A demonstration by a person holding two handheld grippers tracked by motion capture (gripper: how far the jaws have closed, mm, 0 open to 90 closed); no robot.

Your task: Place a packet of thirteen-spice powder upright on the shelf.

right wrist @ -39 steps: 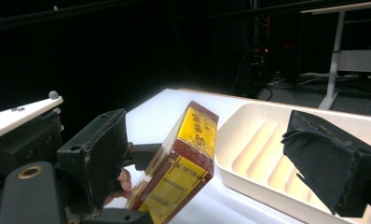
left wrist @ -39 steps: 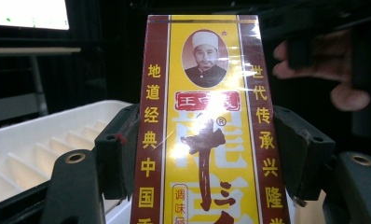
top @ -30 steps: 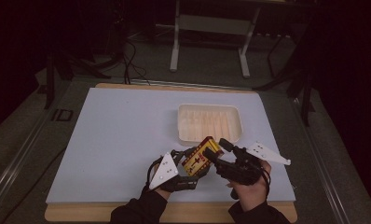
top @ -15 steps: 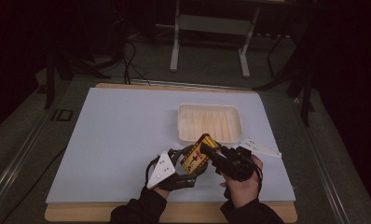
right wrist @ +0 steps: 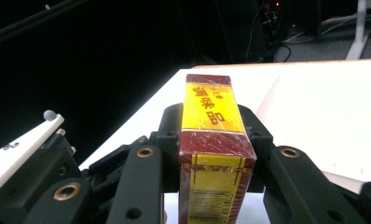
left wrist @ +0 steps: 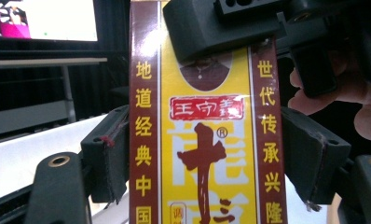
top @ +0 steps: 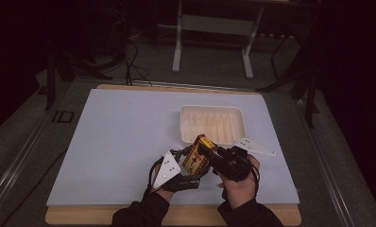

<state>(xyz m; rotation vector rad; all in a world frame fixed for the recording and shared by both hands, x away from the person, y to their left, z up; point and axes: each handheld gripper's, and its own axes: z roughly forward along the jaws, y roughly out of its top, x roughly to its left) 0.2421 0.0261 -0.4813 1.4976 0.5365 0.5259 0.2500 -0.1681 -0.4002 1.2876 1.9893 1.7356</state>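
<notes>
White table [top: 110, 142], dark room | red-yellow box [top: 197, 156] at 6 o'clock, reads 调味品 | right gripper [top: 213, 153] clamps it, jaws just closed | left gripper [top: 188, 158] jaws just loosening, box between | tray [top: 213, 124] at 12.

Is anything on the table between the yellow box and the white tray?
Nothing visible. The box is held above the table's near edge, the right gripper clamped on it, and the stretch of table up to the tray just beyond is bare.
</notes>
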